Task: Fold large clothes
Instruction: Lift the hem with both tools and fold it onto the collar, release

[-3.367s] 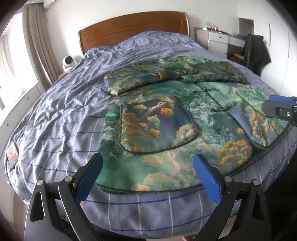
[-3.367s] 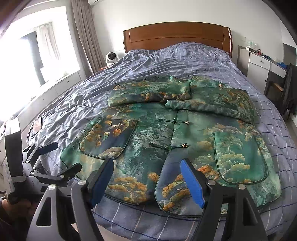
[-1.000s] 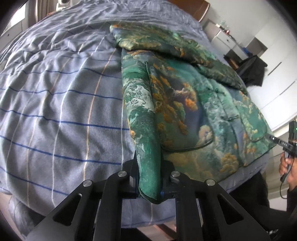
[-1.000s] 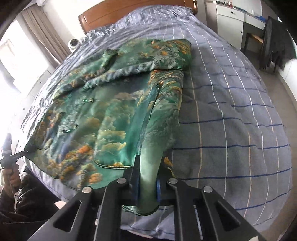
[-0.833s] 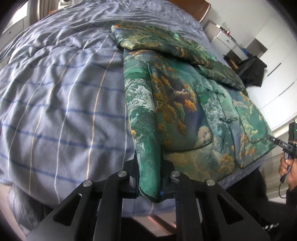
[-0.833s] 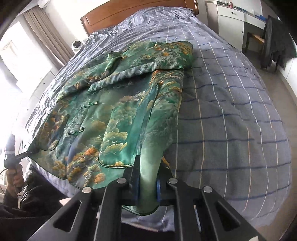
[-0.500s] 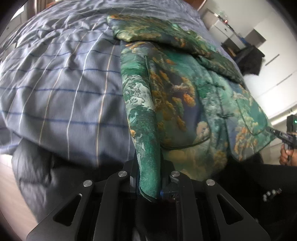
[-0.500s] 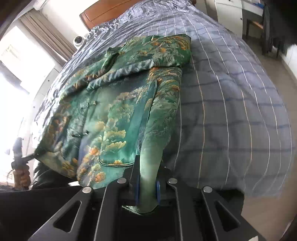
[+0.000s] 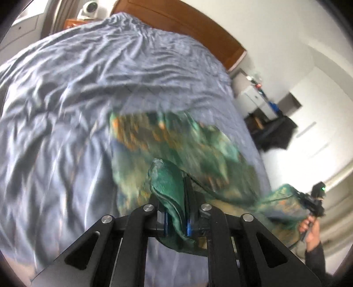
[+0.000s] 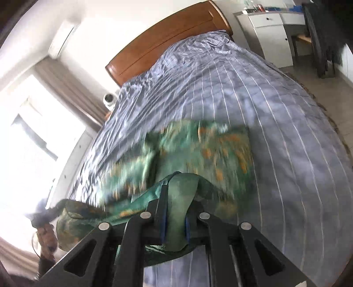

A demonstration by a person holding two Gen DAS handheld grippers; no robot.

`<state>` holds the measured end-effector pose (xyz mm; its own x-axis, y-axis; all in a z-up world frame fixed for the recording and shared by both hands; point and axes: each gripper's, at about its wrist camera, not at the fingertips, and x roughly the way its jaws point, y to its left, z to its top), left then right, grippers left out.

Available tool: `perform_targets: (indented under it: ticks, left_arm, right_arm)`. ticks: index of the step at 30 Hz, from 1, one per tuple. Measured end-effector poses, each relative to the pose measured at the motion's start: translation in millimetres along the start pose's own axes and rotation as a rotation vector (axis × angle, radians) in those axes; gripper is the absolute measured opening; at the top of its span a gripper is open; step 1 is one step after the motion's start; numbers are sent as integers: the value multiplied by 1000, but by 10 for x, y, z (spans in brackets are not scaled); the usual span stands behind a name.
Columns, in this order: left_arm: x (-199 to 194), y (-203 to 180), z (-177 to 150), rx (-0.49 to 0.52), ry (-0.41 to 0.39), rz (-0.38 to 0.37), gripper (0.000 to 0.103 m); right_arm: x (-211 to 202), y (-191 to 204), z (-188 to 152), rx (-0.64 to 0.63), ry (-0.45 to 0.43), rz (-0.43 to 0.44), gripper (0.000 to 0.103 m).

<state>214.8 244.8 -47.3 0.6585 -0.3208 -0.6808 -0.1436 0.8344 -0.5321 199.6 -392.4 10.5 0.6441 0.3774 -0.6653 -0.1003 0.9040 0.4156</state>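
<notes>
A green brocade jacket with orange and teal patterns lies on the bed, blurred by motion. My left gripper is shut on its lower left hem corner, lifted off the bed. My right gripper is shut on the lower right hem corner, also lifted. The hem hangs between the two grippers over the jacket's upper part. The right gripper also shows in the left wrist view, holding fabric.
The bed has a blue-grey striped duvet and a wooden headboard. A white dresser and a dark garment on a chair stand at the right. A small white camera sits beside the headboard.
Both grippers have lifted the hem corners and swung them up and towards the headboard. The lower half of the jacket has risen off the bed. Both stay shut.
</notes>
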Motion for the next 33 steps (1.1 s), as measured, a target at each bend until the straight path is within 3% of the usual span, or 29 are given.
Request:
perform_targets:
  ticks: [3, 8, 11, 12, 13, 14, 15, 16, 17, 20, 23, 27, 33]
  left_arm:
    - [429, 37, 346, -12, 22, 83, 10]
    - [972, 102, 463, 7, 77, 190, 15]
    - [1069, 155, 499, -2, 94, 179, 21]
    - [1065, 186, 527, -18, 103, 151, 30]
    - [1008, 208, 544, -31, 94, 126, 57]
    - [949, 217, 573, -35, 68, 124, 75]
    - [827, 227, 585, -32, 20, 132, 96]
    - [727, 229, 589, -21, -12, 133, 98]
    - [677, 231, 590, -10, -10, 123, 98]
    - [629, 243, 519, 51, 27, 98, 98]
    - [811, 175, 385, 168, 106, 129, 98]
    - [1173, 91, 285, 268, 155, 285, 98]
    - [1120, 70, 228, 276, 127, 276, 98]
  right_arm:
    - [464, -180, 392, 47, 6, -29, 12]
    - [1062, -561, 562, 161, 21, -51, 13]
    - [1325, -740, 555, 238, 49, -39, 21]
    - [1398, -803, 565, 282, 58, -26, 24]
    - [1430, -861, 574, 331, 53, 2, 37]
    - [1429, -914, 597, 382, 27, 47, 58]
    - [1381, -967, 625, 428, -16, 101, 68]
    - [1338, -999, 639, 454, -47, 137, 86]
    - [1252, -1046, 667, 491, -100, 193, 93]
    - [1043, -1046, 743, 480, -159, 205, 93]
    - [1030, -839, 805, 305, -81, 67, 93]
    - [1259, -530, 675, 27, 85, -196, 93]
    - [1178, -407, 510, -54, 77, -238, 93]
